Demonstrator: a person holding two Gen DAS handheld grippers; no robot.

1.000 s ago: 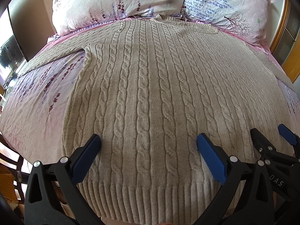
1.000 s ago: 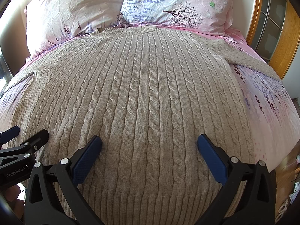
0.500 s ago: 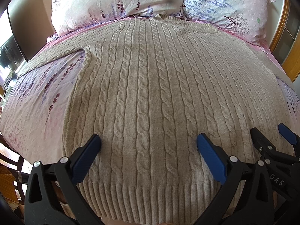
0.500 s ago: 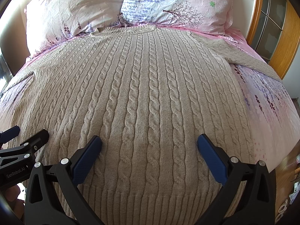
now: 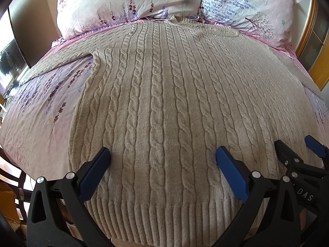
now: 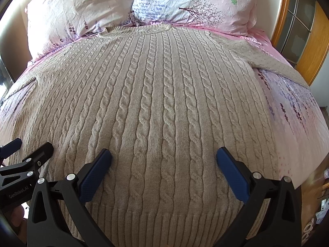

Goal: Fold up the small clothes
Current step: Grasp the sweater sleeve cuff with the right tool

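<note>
A beige cable-knit sweater [image 5: 164, 107] lies flat and spread out on the bed, collar toward the pillows, ribbed hem nearest me; it also fills the right wrist view [image 6: 160, 107]. Its sleeves stretch out to both sides. My left gripper [image 5: 162, 154] is open and empty, hovering over the hem's left half. My right gripper [image 6: 163, 154] is open and empty over the hem's right half. The right gripper also shows at the lower right of the left wrist view [image 5: 296, 148], and the left gripper shows at the lower left of the right wrist view [image 6: 28, 147].
Two floral pillows [image 5: 127, 4] [image 6: 195, 2] lie at the head of the bed. The pink floral sheet [image 5: 41, 111] shows beside the sweater. A wooden-framed glass door [image 6: 300, 30] stands at the right, a dark screen [image 5: 12, 61] at the left.
</note>
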